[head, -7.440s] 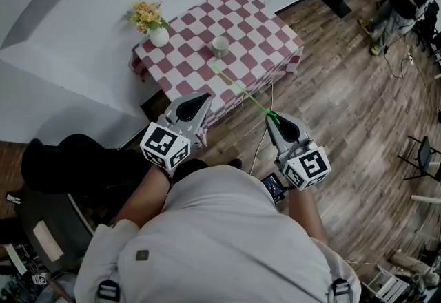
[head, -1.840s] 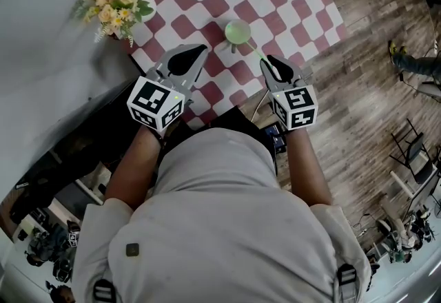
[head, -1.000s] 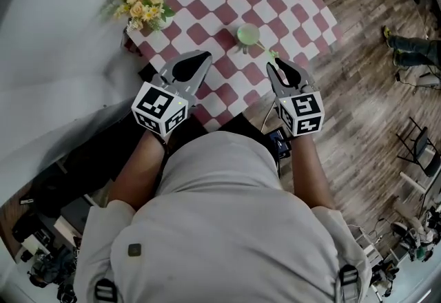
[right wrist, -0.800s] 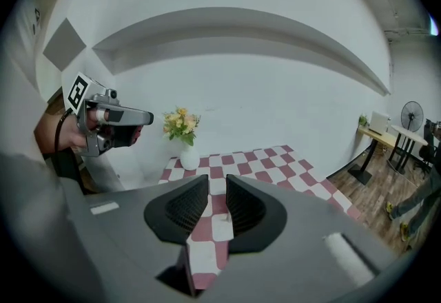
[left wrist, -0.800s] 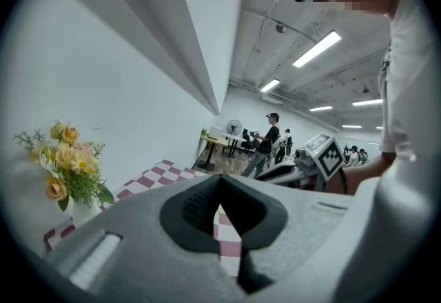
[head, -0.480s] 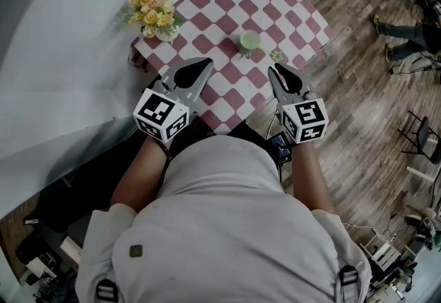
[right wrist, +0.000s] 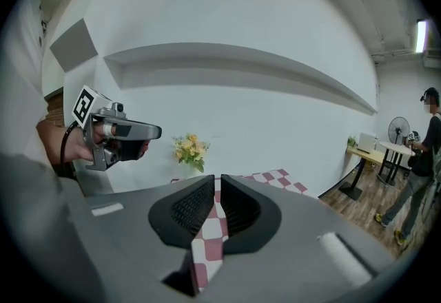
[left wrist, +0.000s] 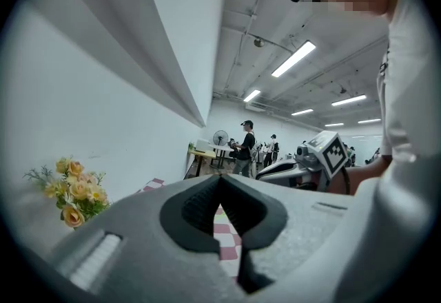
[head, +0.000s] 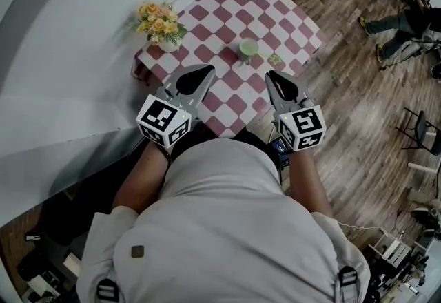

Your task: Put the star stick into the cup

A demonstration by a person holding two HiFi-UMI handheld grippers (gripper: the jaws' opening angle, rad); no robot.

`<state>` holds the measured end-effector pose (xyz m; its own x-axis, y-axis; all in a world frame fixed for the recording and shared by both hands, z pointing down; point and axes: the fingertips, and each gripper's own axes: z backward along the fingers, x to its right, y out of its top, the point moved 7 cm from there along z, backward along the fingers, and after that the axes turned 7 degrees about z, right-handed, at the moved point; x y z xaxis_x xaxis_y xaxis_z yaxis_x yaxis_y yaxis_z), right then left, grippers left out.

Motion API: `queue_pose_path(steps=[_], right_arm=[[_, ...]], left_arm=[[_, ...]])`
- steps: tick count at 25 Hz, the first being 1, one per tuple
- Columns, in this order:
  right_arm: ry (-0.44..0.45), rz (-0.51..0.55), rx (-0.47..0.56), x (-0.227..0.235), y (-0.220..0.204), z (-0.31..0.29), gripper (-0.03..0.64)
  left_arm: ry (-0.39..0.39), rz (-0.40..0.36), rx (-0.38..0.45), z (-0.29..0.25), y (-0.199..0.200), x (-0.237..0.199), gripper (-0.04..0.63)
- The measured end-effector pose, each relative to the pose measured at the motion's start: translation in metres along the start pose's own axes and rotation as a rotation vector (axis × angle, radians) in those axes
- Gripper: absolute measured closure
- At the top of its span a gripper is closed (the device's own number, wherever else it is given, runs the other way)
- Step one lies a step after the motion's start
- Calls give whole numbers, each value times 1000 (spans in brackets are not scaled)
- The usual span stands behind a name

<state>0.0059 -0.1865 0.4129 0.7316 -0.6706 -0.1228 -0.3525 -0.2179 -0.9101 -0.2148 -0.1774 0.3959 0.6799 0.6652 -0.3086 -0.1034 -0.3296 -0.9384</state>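
Observation:
A pale green cup (head: 248, 49) stands on the red-and-white checked table (head: 275, 12). The star stick leans out of it to the right, and its green star (head: 275, 58) hangs just beside the cup. My right gripper (head: 269, 76) is a little short of the star, apart from it, its jaws slightly open with nothing between them (right wrist: 218, 181). My left gripper (head: 207, 69) hovers over the table's near left part, shut and empty (left wrist: 220, 181). Neither gripper view shows the cup or the stick.
A vase of yellow flowers (head: 162, 23) stands at the table's left corner by the white wall. Wooden floor lies to the right, with a person (head: 400, 19) standing far off and a dark chair (head: 420, 140). The table's near edge is right before my body.
My right gripper held the stick and brought it to the cup. It has since let go and drawn back, leaving the stick in the cup. The left gripper stayed shut.

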Motion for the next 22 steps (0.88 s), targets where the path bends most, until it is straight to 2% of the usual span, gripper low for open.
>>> queue_pose_path(steps=[12,22], right_arm=[[-17,8,7,-42,12,27,607],[-34,13,40,-38,10,55,607]], left_arm=[[-42,-19,12,23,7,13,591],[-53,-40,17,18,7,36,591]])
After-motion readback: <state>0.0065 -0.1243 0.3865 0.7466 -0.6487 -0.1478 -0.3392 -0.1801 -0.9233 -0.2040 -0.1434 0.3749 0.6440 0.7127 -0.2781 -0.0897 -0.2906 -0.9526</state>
